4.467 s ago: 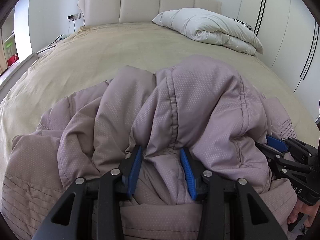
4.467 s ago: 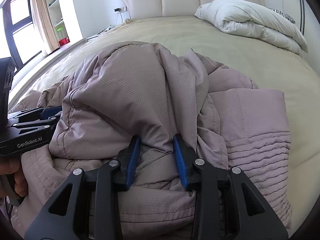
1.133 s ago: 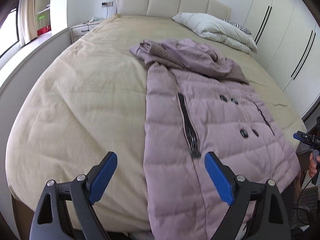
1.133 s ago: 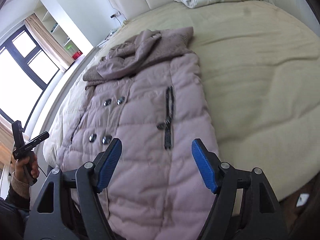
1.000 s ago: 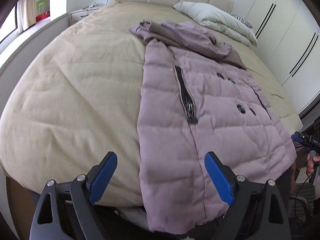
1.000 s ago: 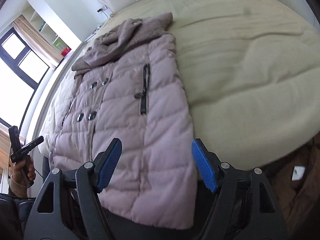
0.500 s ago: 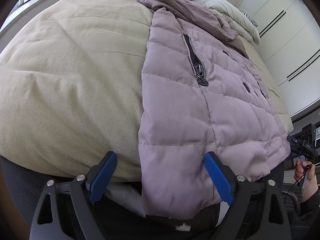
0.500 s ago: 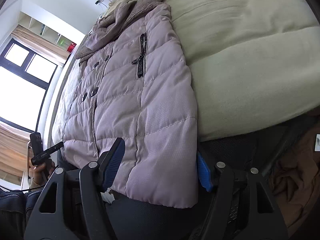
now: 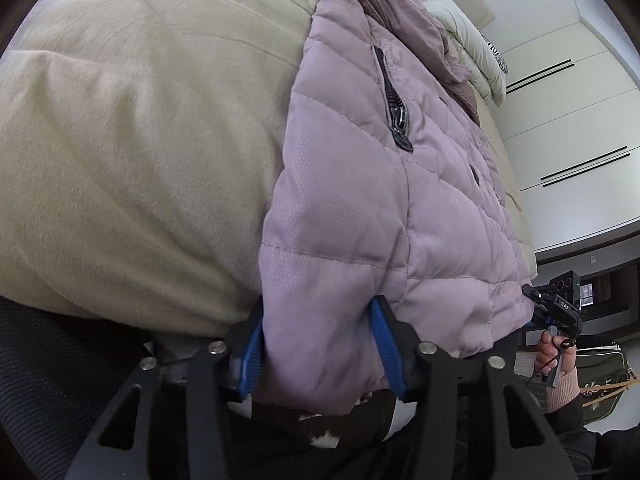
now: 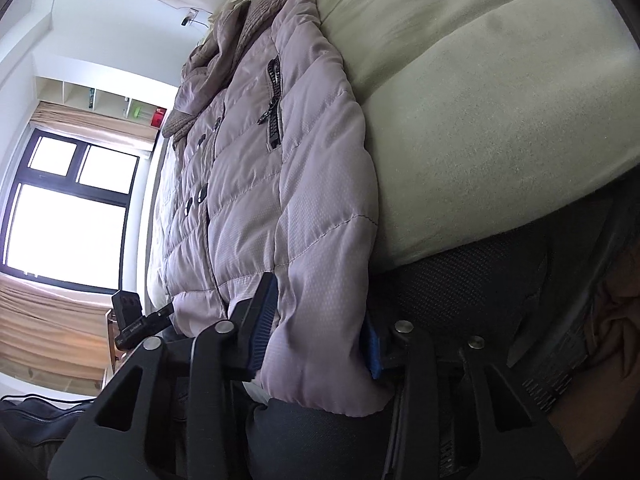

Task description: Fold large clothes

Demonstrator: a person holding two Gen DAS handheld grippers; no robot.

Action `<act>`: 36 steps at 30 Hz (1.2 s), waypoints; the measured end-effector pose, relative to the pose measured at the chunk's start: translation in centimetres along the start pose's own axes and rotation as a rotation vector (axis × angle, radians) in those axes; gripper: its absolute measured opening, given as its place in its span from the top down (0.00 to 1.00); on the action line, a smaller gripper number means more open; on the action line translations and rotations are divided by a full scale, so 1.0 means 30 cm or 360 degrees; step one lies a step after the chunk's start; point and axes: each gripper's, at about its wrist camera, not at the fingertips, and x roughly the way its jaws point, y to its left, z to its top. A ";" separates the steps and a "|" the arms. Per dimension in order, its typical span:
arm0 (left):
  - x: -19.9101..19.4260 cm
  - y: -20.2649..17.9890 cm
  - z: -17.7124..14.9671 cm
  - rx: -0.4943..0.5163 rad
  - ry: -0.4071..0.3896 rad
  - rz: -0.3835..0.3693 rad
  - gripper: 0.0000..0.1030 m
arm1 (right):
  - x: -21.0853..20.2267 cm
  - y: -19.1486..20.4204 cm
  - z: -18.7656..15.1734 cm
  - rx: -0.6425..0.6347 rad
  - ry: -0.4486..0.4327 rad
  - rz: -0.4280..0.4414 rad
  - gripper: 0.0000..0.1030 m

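A mauve quilted coat lies flat on the beige bed, front up, its hem hanging over the near edge. My left gripper is closing on the hem's left corner, and the blue pads press into the padded fabric from both sides. In the right wrist view the same coat runs away from me. My right gripper is closing on the hem's right corner, with fabric bulging between its pads. Each gripper also shows in the other's view: the right gripper and the left gripper.
A folded white duvet sits at the head of the bed. White wardrobe doors line one side and a window with curtains the other. A hand holds the right gripper. Dark mesh fabric lies below the bed edge.
Both grippers came down to the near bed edge and their wide jaws narrowed onto the coat's hem corners. The coat itself stays spread flat.
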 end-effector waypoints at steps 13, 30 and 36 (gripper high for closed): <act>-0.106 -0.148 0.014 0.0198 -0.0125 0.0115 0.93 | -0.023 0.174 -0.007 -0.0310 -0.0088 -0.0225 0.90; -0.375 -0.386 0.569 0.0355 -0.0753 -0.0025 0.93 | -0.202 0.610 0.489 -0.0569 -0.0680 -0.0043 0.92; -0.361 -0.444 0.896 0.0360 -0.0880 0.0024 0.93 | -0.143 0.770 0.829 -0.0592 -0.0874 -0.0112 0.92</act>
